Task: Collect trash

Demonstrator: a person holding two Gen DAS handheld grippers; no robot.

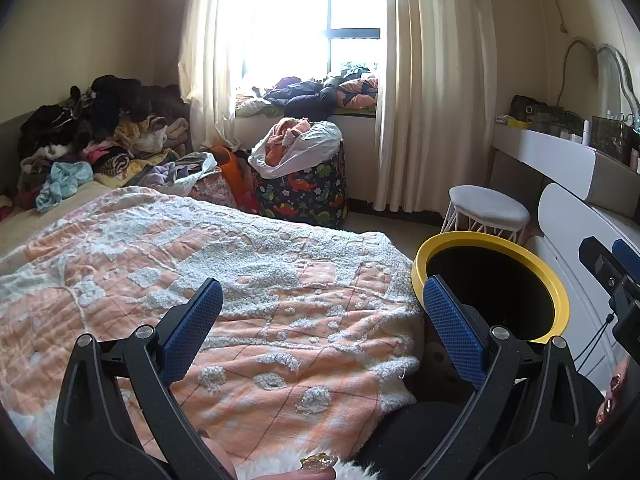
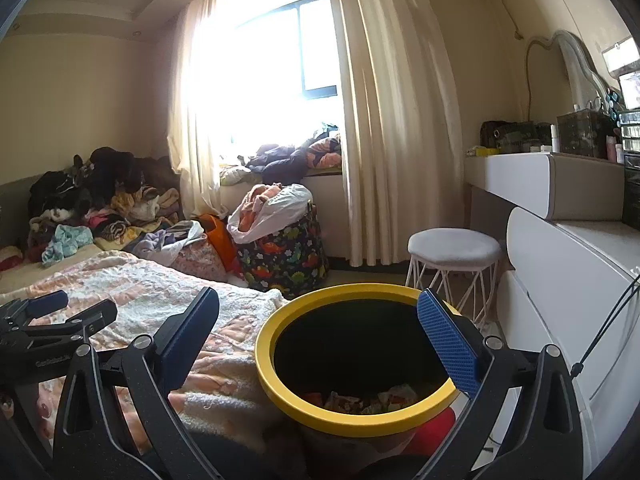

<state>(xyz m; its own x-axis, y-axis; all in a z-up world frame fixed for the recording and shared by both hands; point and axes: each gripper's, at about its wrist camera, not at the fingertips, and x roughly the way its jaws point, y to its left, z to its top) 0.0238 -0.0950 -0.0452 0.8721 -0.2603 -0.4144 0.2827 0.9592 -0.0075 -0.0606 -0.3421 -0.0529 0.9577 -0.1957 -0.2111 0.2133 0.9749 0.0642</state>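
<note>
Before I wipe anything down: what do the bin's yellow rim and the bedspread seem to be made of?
The yellow rim looks like smooth matte plastic, evenly coloured with a clean moulded edge. The bedspread looks like soft woven fabric with tufted white pile, raised and fuzzy over peach squares.

Before you: a bed under a peach-and-white quilt (image 1: 224, 280), heaped clothes (image 1: 96, 136) at its far end, a dinosaur-print hamper (image 2: 286, 254) by the curtains (image 1: 432, 80), a white stool (image 2: 454, 250) beside the vanity (image 2: 540, 188).
</note>
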